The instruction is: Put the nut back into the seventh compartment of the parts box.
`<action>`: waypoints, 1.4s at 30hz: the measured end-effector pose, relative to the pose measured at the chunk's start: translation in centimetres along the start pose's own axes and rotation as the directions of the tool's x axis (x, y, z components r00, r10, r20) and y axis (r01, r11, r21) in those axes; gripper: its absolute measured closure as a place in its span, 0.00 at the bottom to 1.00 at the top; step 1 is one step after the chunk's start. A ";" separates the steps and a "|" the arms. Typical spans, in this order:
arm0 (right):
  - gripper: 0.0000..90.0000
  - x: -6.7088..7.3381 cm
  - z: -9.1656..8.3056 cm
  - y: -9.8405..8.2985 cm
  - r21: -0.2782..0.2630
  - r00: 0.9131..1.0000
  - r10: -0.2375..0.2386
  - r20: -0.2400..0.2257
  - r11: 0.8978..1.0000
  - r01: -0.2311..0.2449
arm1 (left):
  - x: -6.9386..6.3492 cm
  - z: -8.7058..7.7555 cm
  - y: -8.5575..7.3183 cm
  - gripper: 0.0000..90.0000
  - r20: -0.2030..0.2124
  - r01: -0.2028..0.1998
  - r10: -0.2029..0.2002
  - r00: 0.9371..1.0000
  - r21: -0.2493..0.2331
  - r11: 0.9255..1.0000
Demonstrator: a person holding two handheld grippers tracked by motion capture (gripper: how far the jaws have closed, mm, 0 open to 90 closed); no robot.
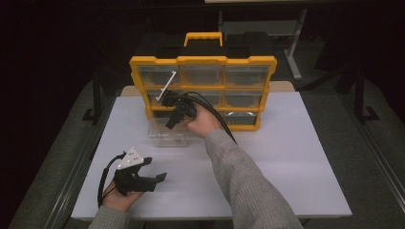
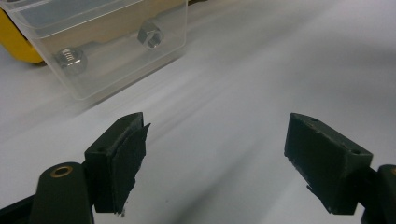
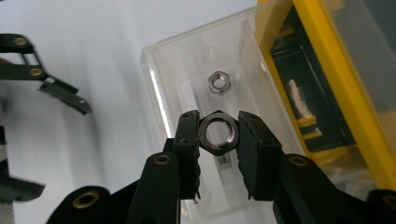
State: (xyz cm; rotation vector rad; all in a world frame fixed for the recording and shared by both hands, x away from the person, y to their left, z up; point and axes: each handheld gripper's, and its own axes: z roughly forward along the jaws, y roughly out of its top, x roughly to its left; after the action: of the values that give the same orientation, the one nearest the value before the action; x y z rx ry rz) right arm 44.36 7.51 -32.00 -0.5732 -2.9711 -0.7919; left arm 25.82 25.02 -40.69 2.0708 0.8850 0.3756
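A: Where is the large dark hexagonal metal nut (image 3: 218,133)?

B: Clamped in the right gripper (image 3: 218,135) above the clear plastic drawer (image 3: 161,88), near the table's far edge. Lower gently before releasing. The left gripper (image 2: 212,154) rests agape near the front-left corner.

Left gripper (image 1: 154,170) low near the body, fingers (image 2: 122,154) spread, right gripper (image 3: 218,135) extended forward, fingers clamped.

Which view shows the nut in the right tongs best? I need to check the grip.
The right gripper view: the big nut sits close up, clamped between the right tongs above the clear drawer. In the high view the nut is too small to make out. The left gripper view shows the drawer's two other nuts.
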 end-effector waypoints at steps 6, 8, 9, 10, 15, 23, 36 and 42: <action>0.77 -0.4 2.0 0.1 0.029 0.999 -0.005 0.035 1.000 0.004 | 0.1 -0.1 0.0 0.22 0.003 0.002 -0.002 1.000 0.003 1.000; 0.77 -0.7 2.4 0.1 0.029 1.000 -0.001 0.025 1.000 0.000 | 0.1 0.0 0.0 0.22 0.004 0.007 -0.007 1.000 -0.005 1.000; 0.77 -0.8 2.5 0.0 0.028 1.000 -0.001 0.026 1.000 0.000 | 0.1 0.0 0.0 0.22 0.004 0.008 -0.008 1.000 -0.006 1.000; 0.76 -0.9 2.9 -0.1 0.025 1.000 0.009 0.011 1.000 -0.009 | 0.1 -0.1 0.0 0.22 0.004 0.003 -0.003 1.000 -0.004 1.000; 0.74 -0.8 3.1 -0.3 0.013 1.000 0.017 0.012 1.000 -0.018 | 0.1 -0.1 0.0 0.22 0.004 0.001 -0.001 1.000 -0.003 1.000; 0.72 -0.5 1.6 -1.1 -0.002 0.999 0.028 0.026 1.000 -0.028 | 0.0 0.0 0.0 0.22 0.004 0.009 -0.009 1.000 -0.004 1.000; 0.71 -0.2 -1.7 -4.0 -0.088 1.000 0.024 0.010 0.996 -0.023 | 0.0 0.2 -0.1 0.22 0.004 0.001 -0.001 1.000 0.005 1.000; 0.71 -0.3 -3.1 -6.2 -0.133 0.999 0.032 0.007 0.991 -0.031 | 0.0 0.2 -0.1 0.22 0.002 0.002 -0.002 1.000 0.005 1.000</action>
State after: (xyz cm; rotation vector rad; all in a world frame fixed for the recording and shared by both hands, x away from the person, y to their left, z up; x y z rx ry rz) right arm 42.27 0.95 -32.30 -0.6281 -2.9257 -0.9923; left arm 25.85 24.94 -40.88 2.0743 0.8869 0.3707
